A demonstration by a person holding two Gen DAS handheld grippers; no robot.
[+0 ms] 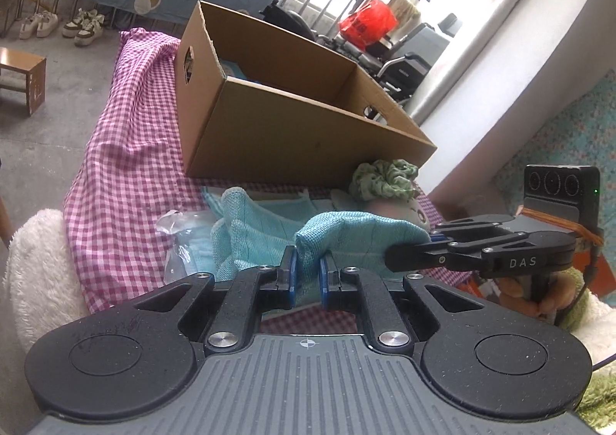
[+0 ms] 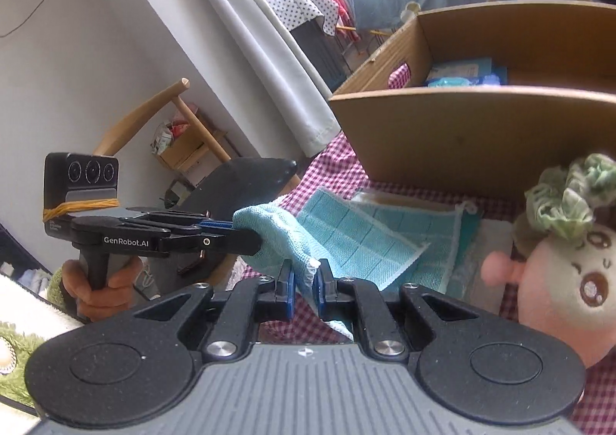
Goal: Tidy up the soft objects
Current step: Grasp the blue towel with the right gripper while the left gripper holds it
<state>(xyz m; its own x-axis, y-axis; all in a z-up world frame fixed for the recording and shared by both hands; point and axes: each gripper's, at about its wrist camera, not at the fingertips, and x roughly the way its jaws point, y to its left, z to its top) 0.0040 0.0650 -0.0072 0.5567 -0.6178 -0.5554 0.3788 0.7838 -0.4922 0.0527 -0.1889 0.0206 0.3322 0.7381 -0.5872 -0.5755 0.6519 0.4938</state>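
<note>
Mid-fold: left gripper (image 1: 308, 269) and right gripper (image 2: 304, 277) each pinch a corner of the teal cloth (image 1: 346, 238), lifted just above the gingham table near the cardboard box (image 1: 292, 126); next, probably bring the corners together, then box it.

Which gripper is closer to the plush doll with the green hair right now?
Right. The right gripper, shut on the teal cloth, has the plush doll close beside it; the left gripper grips the same cloth farther from the doll.
</note>
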